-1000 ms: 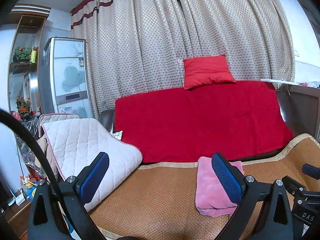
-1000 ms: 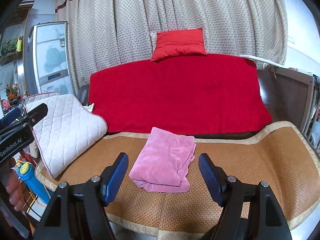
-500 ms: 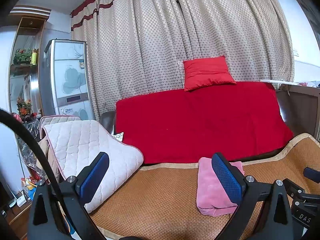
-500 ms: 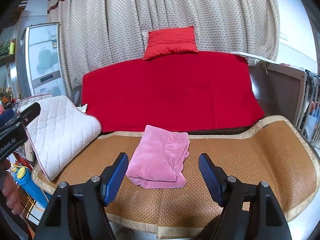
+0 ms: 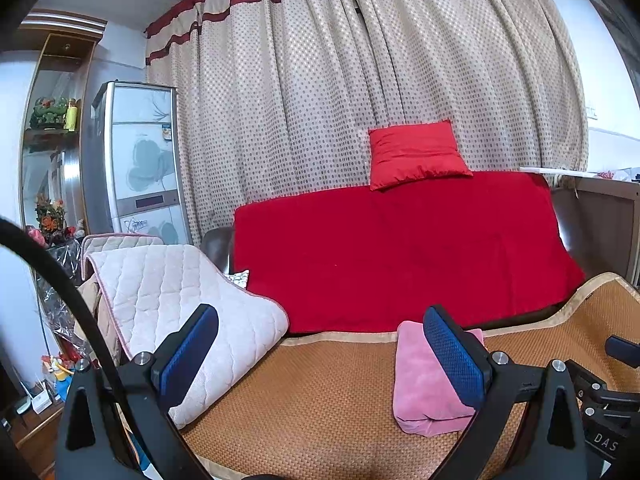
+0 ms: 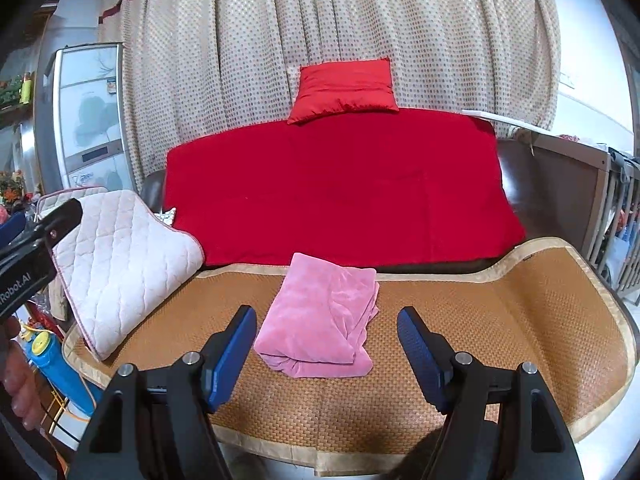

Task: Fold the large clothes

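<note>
On the woven mat (image 6: 500, 320) that covers the sofa seat, a pink garment (image 6: 324, 320) lies folded into a compact bundle of several layers, with its rounded fold edge toward the cameras and looser edges on its right side. It sits near the middle of the mat, just in front of the red blanket (image 6: 340, 184) draped over the sofa back, with a red cushion (image 6: 344, 90) perched on top against the dotted curtain (image 6: 360, 20).

Both grippers hang above the near edge of the mat with nothing between their blue pads. The right gripper (image 6: 326, 354) has its jaws spread wide, and the garment shows between them but beyond the tips, untouched. The left gripper (image 5: 320, 352) is likewise spread wide and empty; from its view the pink bundle lies partly behind its right finger, off to the right, and a quilted white pad (image 5: 180, 312) lies over the left end of the sofa.

Judging by how the garment lies, the folding looks essentially done: the piece is already reduced to a small rectangle, resting flat and released by both grippers. What could remain is minor, perhaps squaring up the slightly ragged right-hand layers or pressing the bundle flatter. No other unfolded clothing can be seen on the mat, so I cannot tell whether more pieces are waiting.
</note>
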Action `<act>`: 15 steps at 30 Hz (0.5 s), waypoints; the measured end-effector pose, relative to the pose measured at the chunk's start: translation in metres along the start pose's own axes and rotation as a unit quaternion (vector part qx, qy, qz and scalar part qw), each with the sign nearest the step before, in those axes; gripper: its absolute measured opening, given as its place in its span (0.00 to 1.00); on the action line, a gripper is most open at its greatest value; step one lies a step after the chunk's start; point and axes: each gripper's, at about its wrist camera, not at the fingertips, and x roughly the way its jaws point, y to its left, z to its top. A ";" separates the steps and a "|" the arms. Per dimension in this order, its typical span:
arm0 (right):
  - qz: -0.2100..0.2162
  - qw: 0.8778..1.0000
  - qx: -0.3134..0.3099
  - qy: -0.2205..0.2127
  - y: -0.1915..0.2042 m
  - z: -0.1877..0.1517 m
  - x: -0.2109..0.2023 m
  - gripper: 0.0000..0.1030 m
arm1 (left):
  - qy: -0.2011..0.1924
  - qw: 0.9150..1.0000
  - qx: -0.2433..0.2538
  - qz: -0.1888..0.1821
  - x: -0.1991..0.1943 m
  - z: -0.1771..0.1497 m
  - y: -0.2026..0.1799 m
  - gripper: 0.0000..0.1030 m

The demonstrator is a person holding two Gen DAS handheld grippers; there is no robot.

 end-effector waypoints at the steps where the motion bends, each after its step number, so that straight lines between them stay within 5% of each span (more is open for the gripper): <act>1: 0.000 1.000 0.000 -0.001 0.001 0.000 -0.001 0.74 | 0.000 1.000 -0.001 -0.001 0.000 0.000 0.001 0.99; 15: -0.006 1.000 -0.002 -0.001 0.007 0.003 -0.003 0.74 | -0.002 1.000 -0.004 -0.001 -0.002 -0.001 0.003 0.99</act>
